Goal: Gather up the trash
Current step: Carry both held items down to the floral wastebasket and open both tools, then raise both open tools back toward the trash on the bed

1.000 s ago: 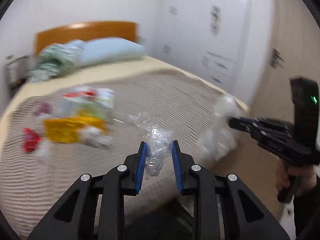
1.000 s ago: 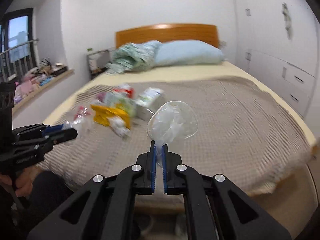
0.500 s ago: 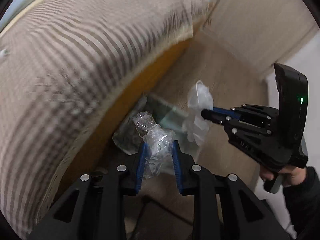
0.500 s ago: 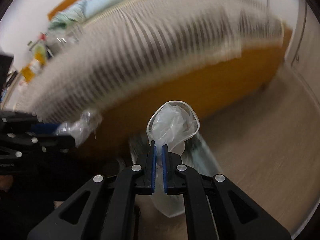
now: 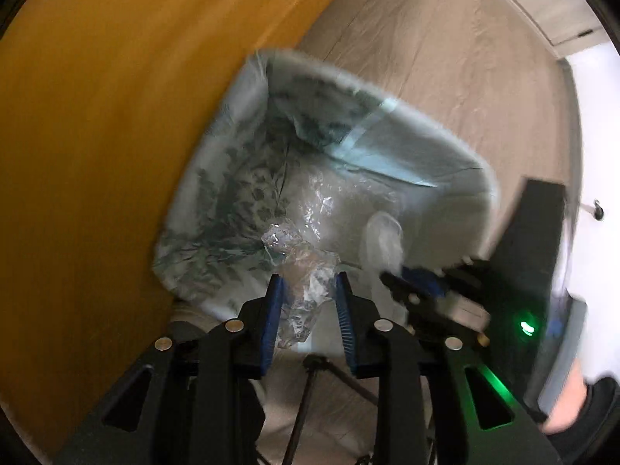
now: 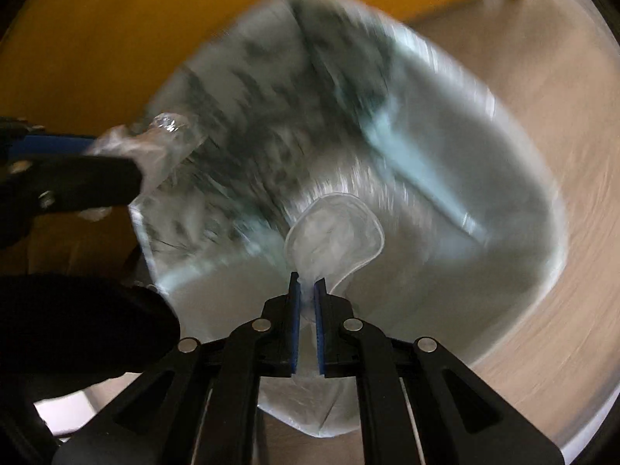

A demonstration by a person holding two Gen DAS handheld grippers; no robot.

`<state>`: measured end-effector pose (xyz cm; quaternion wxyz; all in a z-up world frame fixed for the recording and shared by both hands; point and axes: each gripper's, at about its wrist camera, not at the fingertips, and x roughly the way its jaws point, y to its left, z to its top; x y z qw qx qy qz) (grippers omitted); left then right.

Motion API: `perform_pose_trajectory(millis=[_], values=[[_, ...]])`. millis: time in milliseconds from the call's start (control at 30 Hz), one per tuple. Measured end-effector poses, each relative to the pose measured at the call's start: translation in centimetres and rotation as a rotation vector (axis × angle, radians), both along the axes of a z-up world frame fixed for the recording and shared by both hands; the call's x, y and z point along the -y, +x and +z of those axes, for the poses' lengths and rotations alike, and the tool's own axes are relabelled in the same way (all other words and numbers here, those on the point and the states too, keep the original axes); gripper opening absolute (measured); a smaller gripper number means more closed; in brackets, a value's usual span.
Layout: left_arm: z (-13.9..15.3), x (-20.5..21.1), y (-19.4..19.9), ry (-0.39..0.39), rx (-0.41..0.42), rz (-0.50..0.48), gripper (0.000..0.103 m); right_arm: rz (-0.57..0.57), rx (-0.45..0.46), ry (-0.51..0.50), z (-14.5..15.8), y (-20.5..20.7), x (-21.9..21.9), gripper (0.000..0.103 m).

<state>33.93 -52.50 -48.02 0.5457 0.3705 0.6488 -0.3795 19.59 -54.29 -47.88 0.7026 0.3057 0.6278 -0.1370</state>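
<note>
A bin lined with a pale leaf-patterned bag point(image 5: 387, 112) stands on the floor beside the bed. My left gripper point(image 5: 308, 283) points down over its near edge, and crumpled clear plastic point(image 5: 298, 255) sits between its blue pads while the jaws are opening. To its right, my right gripper point(image 5: 391, 277) holds a thin whitish bag point(image 5: 381, 236) over the bin. In the right wrist view, the right gripper point(image 6: 308, 283) is shut on that whitish bag point(image 6: 333, 232) above the blurred bin liner point(image 6: 523, 193). The left gripper point(image 6: 116, 155) with its clear plastic point(image 6: 166, 135) reaches in from the left.
The orange wooden side of the bed point(image 5: 97, 116) rises right behind the bin. Pale wood floor point(image 5: 445, 38) spreads beyond it, with a white surface point(image 5: 596, 116) at the right edge. A hand point(image 5: 565, 399) grips the right tool. Thin black rods point(image 5: 306, 387) cross below my left gripper.
Both grippers dropped from above the bed and tipped downward, still carrying their plastic. The view went from bedspread to the bin, which now fills both views.
</note>
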Motion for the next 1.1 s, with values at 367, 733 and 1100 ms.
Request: perform_pose_trajectory(millis=[367,733,1100], values=[[-5.6,-0.4,2.0,0.072,0.009,0.013,0.063,-0.047,-0.039,-0.056,0.0,-0.3,-0.7,0.049],[-4.1,-1.5,1.6,0.153,-0.006,0.007,0.095,-0.055,-0.03,-0.134,6.0,-1.9,0.9,0.049],[12.1,-4.3,-0.3,-0.198,-0.075,0.13,0.095,-0.097,0.034,-0.307,15.9,-5.8,2.1,0.055]])
